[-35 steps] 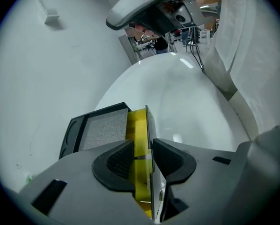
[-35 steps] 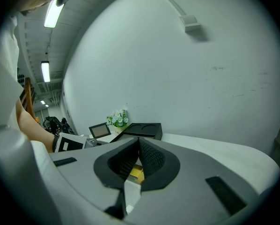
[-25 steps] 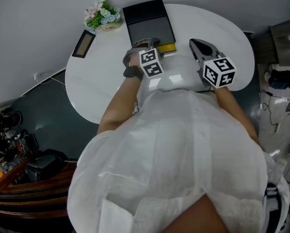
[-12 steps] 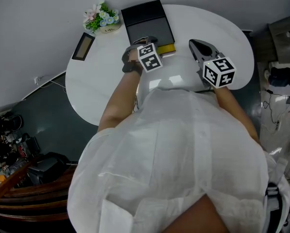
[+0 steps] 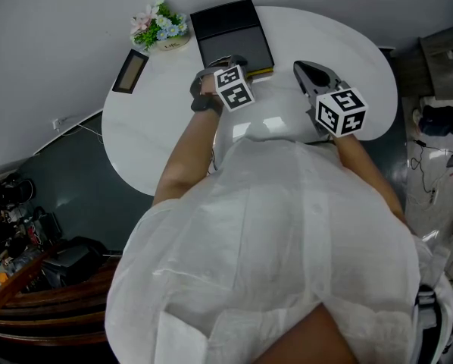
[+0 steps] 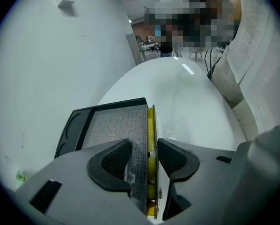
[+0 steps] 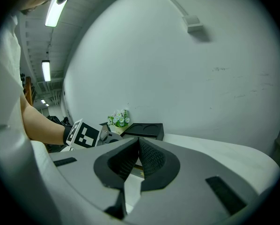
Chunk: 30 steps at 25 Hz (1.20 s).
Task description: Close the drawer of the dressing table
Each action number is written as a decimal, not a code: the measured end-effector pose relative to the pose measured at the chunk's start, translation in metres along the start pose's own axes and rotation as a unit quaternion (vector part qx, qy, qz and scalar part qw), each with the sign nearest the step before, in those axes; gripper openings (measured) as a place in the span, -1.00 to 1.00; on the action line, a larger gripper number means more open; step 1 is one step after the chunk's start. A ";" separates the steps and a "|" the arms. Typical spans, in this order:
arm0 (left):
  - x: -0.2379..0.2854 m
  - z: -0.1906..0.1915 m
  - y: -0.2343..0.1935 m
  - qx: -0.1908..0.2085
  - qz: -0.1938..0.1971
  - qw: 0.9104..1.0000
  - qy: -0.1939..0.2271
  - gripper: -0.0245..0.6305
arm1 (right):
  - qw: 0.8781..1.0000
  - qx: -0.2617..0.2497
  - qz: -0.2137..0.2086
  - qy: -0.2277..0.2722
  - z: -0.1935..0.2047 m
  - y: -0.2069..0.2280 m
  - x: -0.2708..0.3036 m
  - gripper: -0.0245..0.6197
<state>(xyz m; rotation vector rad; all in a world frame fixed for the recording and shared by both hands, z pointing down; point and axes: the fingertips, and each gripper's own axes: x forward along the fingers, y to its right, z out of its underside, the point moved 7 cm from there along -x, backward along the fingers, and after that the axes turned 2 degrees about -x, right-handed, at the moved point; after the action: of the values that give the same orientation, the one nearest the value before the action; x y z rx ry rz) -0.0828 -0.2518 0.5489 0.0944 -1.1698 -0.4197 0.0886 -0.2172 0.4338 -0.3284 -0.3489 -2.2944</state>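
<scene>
**On the white tabletop — drawer nearly home**

At the far side of the glossy white rounded table [image 5: 158,120] lies the flat black box with a grey fabric top [image 5: 230,29]. Its yellow-fronted drawer [image 6: 151,125] shows only as a narrow strip along the box's near edge. The left gripper [image 6: 143,144] hangs steeply over that edge. Its jaws are closing with the yellow strip and the grey rim between them, though neither pad looks pressed on anything. The right gripper [image 7: 139,144] hovers well to the side, pads pressed together on nothing.

I judge the closing push to be in its last stage. What remains is a short, straight shove on the yellow front until it sits flush. The tabletop looks slick, so the box may slide toward the pale wall [image 5: 60,21] rather than take the drawer — a gentle push would suit.

Left of the box stand a small pot of pale flowers [image 5: 160,25] and a dark flat rectangular slab [image 5: 130,68]. Beyond the table's edge the dark floor [image 5: 67,180] carries cables and gear.
</scene>
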 end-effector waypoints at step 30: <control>-0.030 0.006 -0.013 -0.185 -0.006 0.977 0.109 -0.44 | 1.000 0.005 -0.003 -0.003 0.003 0.006 0.001 -0.90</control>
<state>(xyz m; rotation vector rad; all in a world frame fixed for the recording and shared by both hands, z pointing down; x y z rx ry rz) -0.1012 -0.2516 0.5219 -0.1721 -0.8596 -0.6158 0.0933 -0.2208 0.4378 -0.3305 -0.3636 -2.2966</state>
